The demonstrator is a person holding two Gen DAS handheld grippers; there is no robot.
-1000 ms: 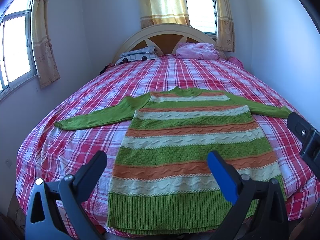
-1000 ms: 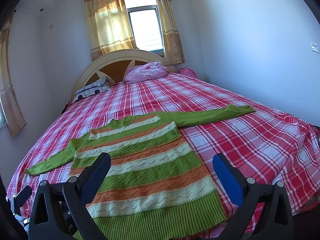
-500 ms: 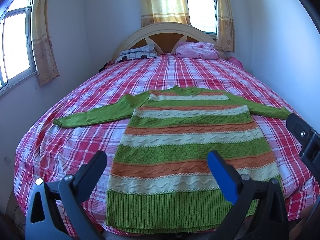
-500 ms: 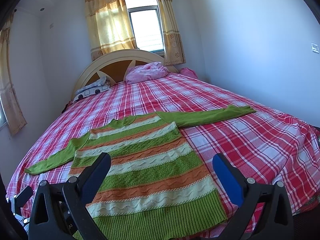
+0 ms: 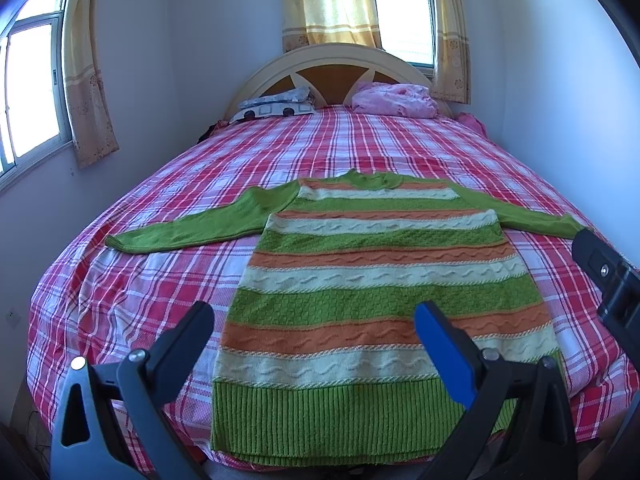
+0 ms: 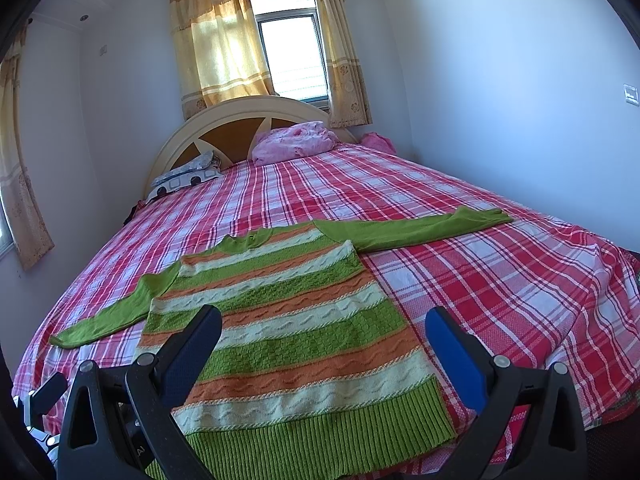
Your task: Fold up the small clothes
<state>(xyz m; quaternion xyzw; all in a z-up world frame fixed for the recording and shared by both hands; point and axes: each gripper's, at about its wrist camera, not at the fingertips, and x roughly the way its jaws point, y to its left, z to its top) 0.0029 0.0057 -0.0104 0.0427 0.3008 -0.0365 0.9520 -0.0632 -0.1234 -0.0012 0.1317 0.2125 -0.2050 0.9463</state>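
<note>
Left wrist view: striped sweater (image 5: 376, 280) lies flat, sleeves spread, at the bed's (image 5: 120, 280) near edge, while left gripper (image 5: 312, 320) and right gripper (image 6: 322, 328) hover wide open, empty.

One sweater (image 5: 372, 280), one bed (image 5: 160, 280), two pillows (image 5: 276, 106) (image 5: 394, 100), two windows (image 5: 400, 12) (image 5: 28, 88), two tools (image 5: 312, 320) (image 6: 324, 326).

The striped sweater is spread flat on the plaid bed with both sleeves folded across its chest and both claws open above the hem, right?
Not quite. The sleeves are not folded in: the left wrist view shows the sweater with both sleeves stretched straight out to the sides. The rest holds: it lies flat on the plaid bed, with the left claw and right claw open.
</note>
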